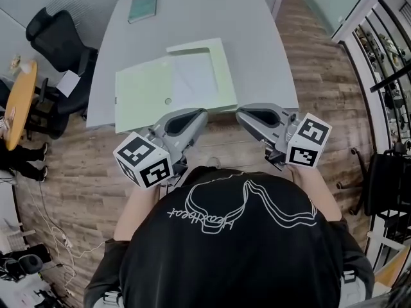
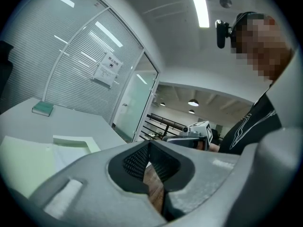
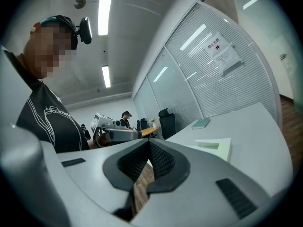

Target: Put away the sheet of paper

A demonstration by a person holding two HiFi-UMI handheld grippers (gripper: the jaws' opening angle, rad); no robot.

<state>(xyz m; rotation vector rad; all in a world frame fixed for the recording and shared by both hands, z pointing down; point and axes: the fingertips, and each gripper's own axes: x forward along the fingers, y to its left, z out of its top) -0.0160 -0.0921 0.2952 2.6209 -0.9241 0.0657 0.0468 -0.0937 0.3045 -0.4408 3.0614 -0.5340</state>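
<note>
Left gripper (image 1: pixel 201 115), right gripper (image 1: pixel 241 113): jaws pressed together, empty. Sheet of paper (image 1: pixel 192 82) lay flat in open folder (image 1: pixel 142 98) on worktop (image 1: pixel 257 37), just ahead of jaws. Risk: flat sheet offered no raised edge; pinch could crease it.

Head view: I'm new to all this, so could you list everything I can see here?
table: one, grey, centre
folder: one, pale green, open at the table's near edge
sheet of paper: one, white, on the open folder
book: one, teal, table's far left corner
office chair: one, black, left of the table
round table: one, orange wood, far left
left gripper: one, grey, shut, empty
right gripper: one, grey, shut, empty
</note>
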